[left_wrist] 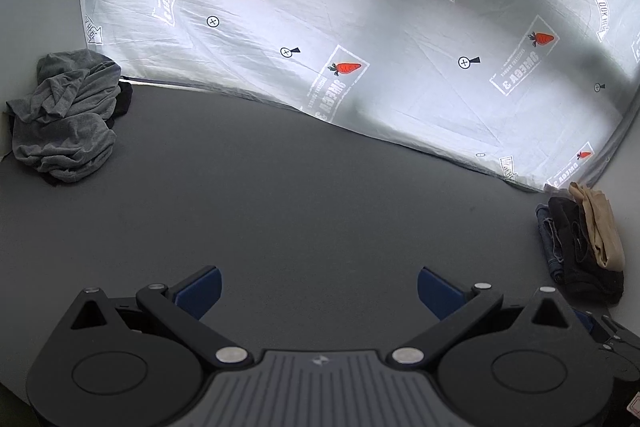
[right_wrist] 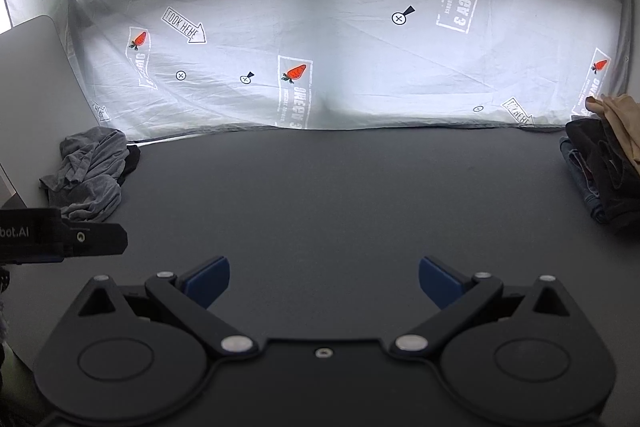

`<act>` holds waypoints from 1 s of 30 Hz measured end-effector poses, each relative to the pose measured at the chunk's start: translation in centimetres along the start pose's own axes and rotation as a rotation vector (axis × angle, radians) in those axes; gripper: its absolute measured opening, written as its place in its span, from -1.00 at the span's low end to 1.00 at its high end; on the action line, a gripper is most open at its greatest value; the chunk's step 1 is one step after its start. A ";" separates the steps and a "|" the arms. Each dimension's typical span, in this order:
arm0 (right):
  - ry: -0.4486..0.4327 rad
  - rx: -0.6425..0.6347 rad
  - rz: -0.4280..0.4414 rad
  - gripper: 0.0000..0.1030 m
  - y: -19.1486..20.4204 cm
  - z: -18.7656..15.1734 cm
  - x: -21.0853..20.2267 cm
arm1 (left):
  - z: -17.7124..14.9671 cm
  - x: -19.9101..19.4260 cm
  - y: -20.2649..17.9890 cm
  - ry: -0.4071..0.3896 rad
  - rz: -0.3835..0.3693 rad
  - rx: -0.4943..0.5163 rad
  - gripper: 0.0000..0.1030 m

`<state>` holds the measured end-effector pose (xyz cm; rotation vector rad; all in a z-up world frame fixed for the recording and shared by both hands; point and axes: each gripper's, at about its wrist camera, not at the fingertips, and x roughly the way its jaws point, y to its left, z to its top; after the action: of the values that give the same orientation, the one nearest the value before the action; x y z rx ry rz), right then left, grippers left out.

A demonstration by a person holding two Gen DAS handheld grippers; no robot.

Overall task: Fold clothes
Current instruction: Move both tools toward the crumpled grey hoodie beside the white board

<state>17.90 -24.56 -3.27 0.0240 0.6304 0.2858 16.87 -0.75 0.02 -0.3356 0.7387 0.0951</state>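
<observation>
Dark grey surface [left_wrist: 320, 195]; white backdrop sheet [left_wrist: 360, 27] printed with orange carrots; heather-grey garment [left_wrist: 68, 115]; blue, black, tan stack [left_wrist: 580, 239].

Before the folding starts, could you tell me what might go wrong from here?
1. The grey heap is crumpled over a black garment; a grab could lift both.
2. The folded stack sits at the mat's right edge; a sweep might topple it.
3. Both grippers are open and empty.

Grey tabletop [left_wrist: 320, 187]; backlit printed white sheet [left_wrist: 360, 19] behind
</observation>
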 end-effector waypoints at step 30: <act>0.128 -0.699 0.430 0.96 33.6 4.6 27.3 | 12.1 11.9 35.2 -0.022 0.175 -0.485 1.00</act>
<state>33.05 15.42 -11.68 -0.5390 0.6209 0.9171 26.33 36.09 -9.03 -0.7300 0.7178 0.4466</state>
